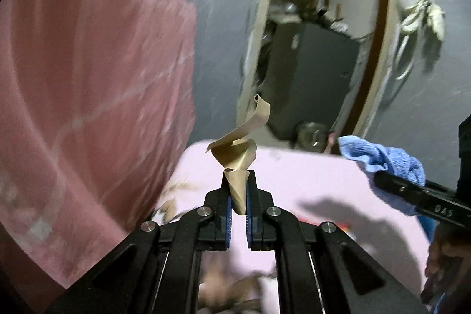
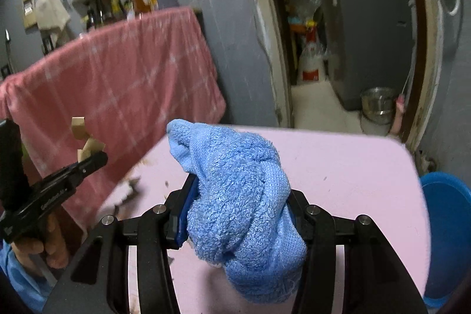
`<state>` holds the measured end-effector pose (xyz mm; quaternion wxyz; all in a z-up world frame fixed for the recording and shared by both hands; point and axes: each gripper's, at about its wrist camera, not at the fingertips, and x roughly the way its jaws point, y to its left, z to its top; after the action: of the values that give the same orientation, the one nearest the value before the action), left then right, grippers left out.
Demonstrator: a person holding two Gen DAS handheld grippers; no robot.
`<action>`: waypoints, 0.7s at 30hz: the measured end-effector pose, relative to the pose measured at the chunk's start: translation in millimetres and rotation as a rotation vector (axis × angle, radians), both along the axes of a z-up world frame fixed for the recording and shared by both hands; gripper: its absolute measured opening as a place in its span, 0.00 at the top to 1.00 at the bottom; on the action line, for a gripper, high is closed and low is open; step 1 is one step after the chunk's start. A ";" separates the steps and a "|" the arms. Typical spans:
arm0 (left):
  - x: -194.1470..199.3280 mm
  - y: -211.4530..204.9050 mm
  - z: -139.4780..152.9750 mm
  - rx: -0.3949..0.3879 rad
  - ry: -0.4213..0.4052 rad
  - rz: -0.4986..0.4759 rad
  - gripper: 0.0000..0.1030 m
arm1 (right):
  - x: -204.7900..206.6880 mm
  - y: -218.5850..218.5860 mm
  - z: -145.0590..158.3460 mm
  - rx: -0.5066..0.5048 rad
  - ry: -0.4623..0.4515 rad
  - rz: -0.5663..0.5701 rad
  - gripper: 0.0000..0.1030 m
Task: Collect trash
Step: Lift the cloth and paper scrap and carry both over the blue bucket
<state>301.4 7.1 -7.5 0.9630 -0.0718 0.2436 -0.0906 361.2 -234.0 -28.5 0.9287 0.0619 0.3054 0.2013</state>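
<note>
Pink tabletop (image 2: 338, 167) fills the lower half of both wrist views, and it is the nearest surface beneath the two grippers. At the bottom centre of the left wrist view, the left gripper (image 1: 238, 196) is seen clamped tight on a curled strip of tan paper (image 1: 238, 149), which twists upward toward the middle of the frame, clear of the table. At the lower centre of the right wrist view, the right gripper (image 2: 238, 211) is held closed around a bunched blue towel (image 2: 235, 196), which bulges between and over the jaws. Small brown scraps (image 2: 129, 187) are scattered on the table at the lower left of that view, partly blurred. The step in hand is judged to be carrying a picked-up piece of trash away from the table. A blue tub (image 2: 444, 225) is visible at the lower right edge, beside the table; whether it serves as the bin cannot be told. The next move is judged to call for the paper to be brought over a receptacle and released, with the remaining scraps gathered afterward. Farther back, at the left, a pink checked cloth (image 2: 132, 72) is draped over a counter, with bottles (image 2: 117, 5) lined above it at the upper left. Farthest away, at the upper right, an open doorway (image 2: 338, 34) in a grey wall (image 2: 229, 5) shows a storage room with a steel pot (image 2: 378, 105) on its floor.
</note>
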 end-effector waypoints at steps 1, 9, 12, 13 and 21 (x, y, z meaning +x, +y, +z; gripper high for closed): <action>1.9 -7.5 5.3 -0.001 -0.019 -0.013 0.95 | -4.3 -4.0 6.4 0.007 -0.027 -0.010 0.54; -4.2 -66.9 52.2 -0.033 -0.146 -0.128 0.95 | -39.8 -45.2 55.3 0.032 -0.217 -0.130 0.54; -2.8 -95.0 59.0 -0.042 -0.165 -0.184 0.95 | -54.7 -70.7 69.3 0.022 -0.278 -0.201 0.54; -2.9 -103.0 60.2 -0.045 -0.167 -0.203 0.95 | -58.8 -79.8 72.7 0.013 -0.294 -0.227 0.54; 16.9 -192.0 61.8 -0.055 -0.154 -0.403 0.95 | -83.9 -147.8 72.4 -0.044 -0.350 -0.422 0.53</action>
<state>318.3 -184.9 54.3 0.9388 -0.0407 0.1762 -0.2930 277.3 -381.8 43.8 0.9898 0.0685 0.1250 0.0042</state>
